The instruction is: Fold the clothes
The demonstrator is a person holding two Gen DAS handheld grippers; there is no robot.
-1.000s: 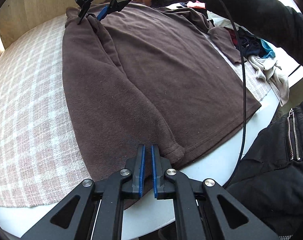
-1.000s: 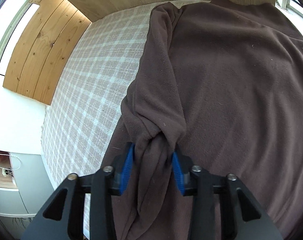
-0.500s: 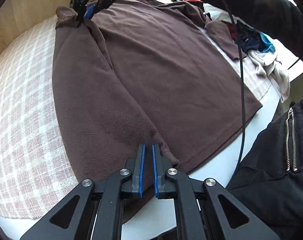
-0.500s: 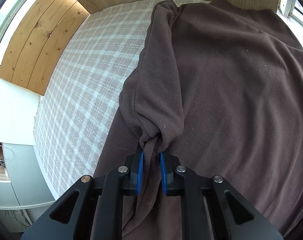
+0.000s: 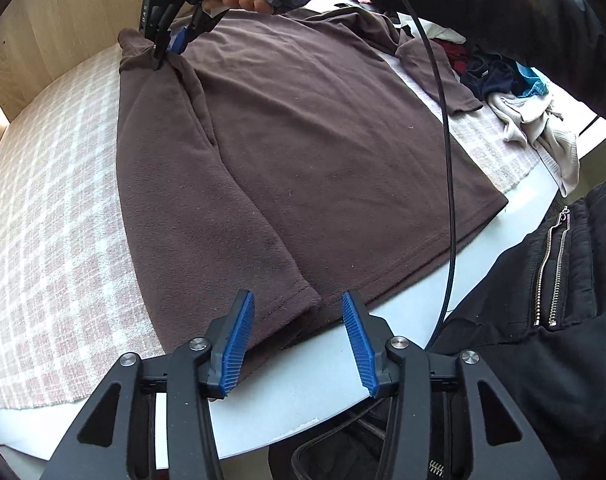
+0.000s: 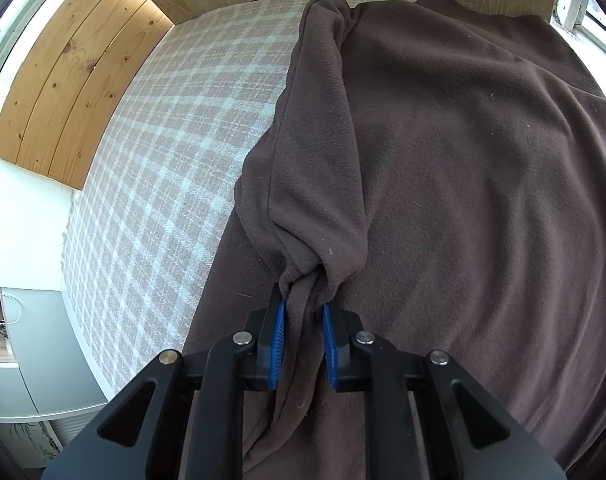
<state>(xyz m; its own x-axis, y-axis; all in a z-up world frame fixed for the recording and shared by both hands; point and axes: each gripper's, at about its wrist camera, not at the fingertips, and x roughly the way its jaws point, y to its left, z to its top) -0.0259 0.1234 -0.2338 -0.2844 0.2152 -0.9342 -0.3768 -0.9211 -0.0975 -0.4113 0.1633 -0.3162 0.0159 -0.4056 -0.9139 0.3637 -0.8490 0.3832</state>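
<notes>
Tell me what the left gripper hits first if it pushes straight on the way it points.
Most likely the cuff end of the brown sweater's sleeve, lying just ahead of the left gripper, whose jaws are opening with nothing pinched. Depth is unclear; the white table lies right below.

Setting: probably a home room, at a white table (image 5: 303,392). Checked cloth (image 5: 55,208) covering the table; laundry heap (image 5: 515,92) at its far end (mixed garments); wood panelling (image 6: 75,76) and window beside it.
</notes>
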